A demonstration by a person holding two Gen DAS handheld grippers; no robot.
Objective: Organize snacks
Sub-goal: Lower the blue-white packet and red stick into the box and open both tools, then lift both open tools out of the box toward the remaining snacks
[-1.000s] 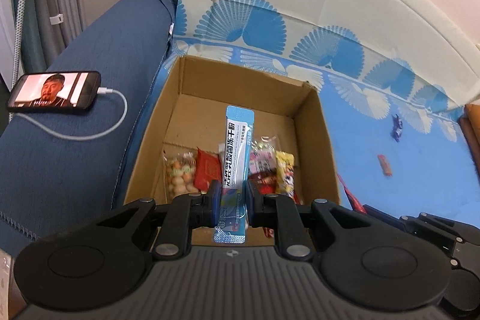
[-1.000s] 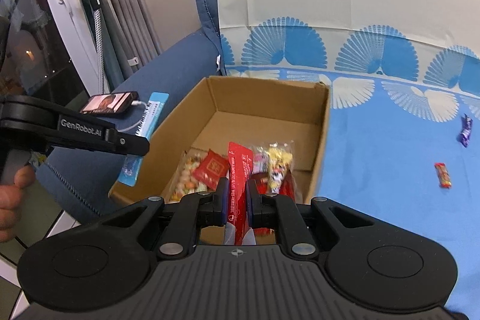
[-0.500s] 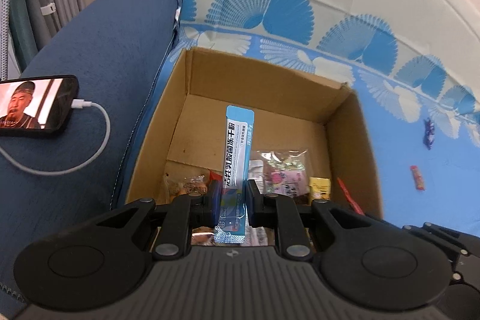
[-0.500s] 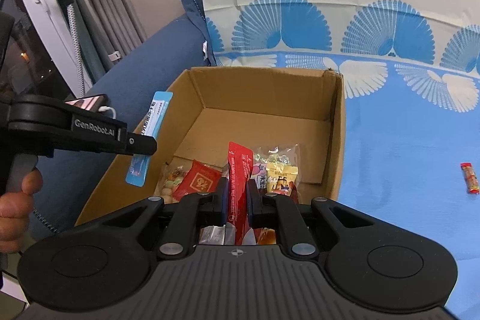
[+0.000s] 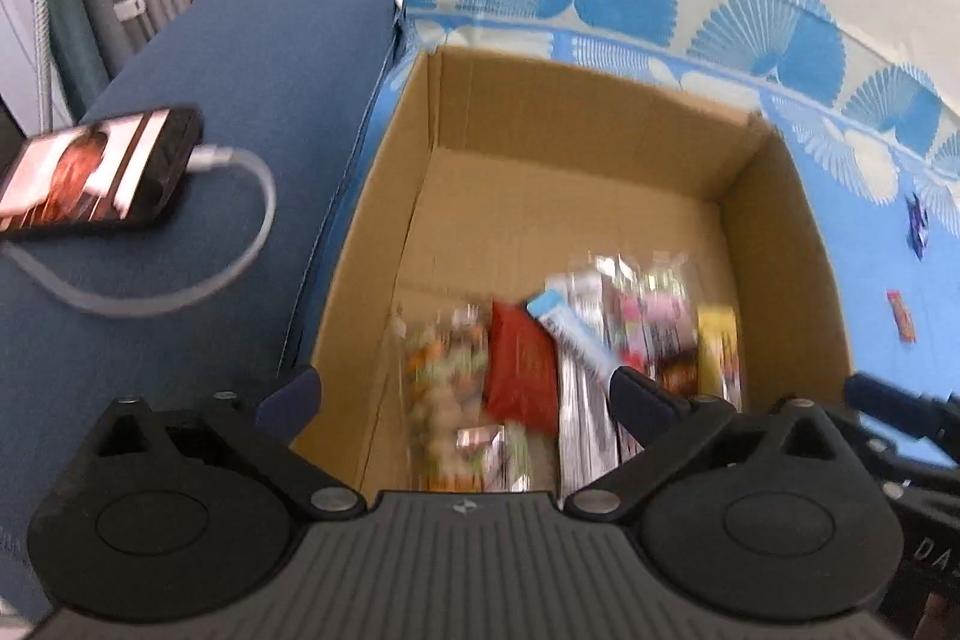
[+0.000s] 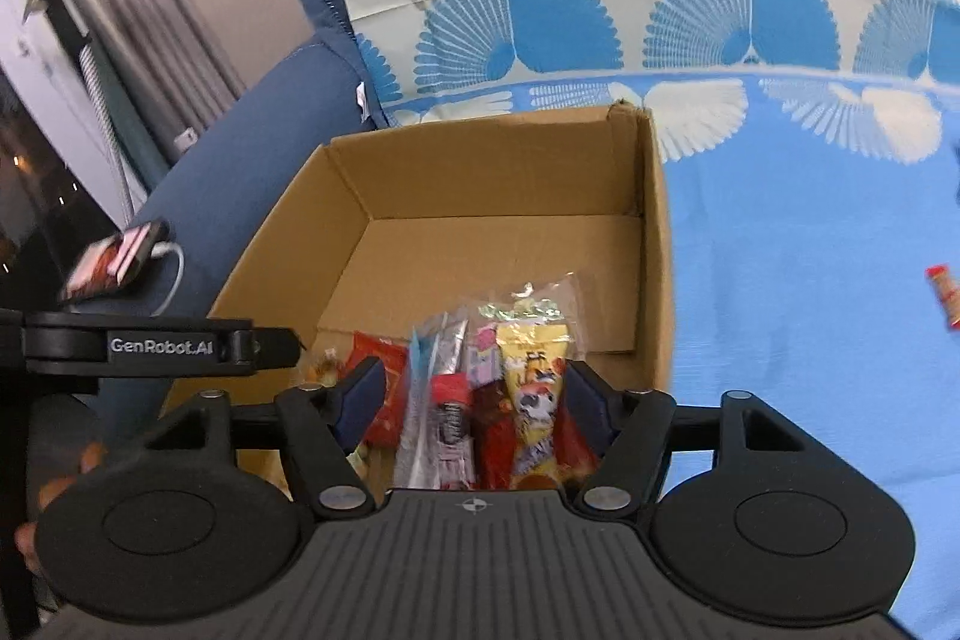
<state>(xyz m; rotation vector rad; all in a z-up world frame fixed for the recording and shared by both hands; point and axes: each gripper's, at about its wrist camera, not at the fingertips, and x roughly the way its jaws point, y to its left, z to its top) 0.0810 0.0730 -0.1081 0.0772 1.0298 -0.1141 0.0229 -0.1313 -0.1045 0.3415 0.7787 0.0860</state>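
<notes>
Both grippers stood over the cardboard box (image 5: 576, 148), which sat on the blue fan-patterned sheet (image 6: 810, 232) against the sofa's arm.

Left gripper (image 5: 465, 391): a second earlier its jaws were clamped on a light-blue stick sachet (image 5: 573, 334). They had just been opening and now stood at full spread, with nothing pressed between the pads. The sachet lay loose and blurred among the packets in the near half of the box, angled toward ten o'clock in the left wrist view, just beyond the right-hand fingertip; whether it had fully settled could not be told.

Right gripper (image 6: 474, 391): earlier it pinched a narrow red packet (image 6: 450, 391). Its jaws had also just been opening and stood well apart, short of full spread. The red packet rested in the pile below, beside a yellow cartoon-printed packet (image 6: 531, 400), neither touched by a pad.

Finding: both carried items appeared delivered to the box, and both grippers were empty.

Outstanding: two small snacks remained on the sheet outside the box. In the left wrist view, a red-orange wrapped one (image 5: 902, 316) lay at three o'clock of the box and a dark blue one (image 5: 918, 223) lay beyond it, toward two o'clock. A phone (image 5: 99, 172) on a charging cable lay at nine o'clock, clear of the work.

Judgement: the task was largely done, with those two pieces still to collect.
</notes>
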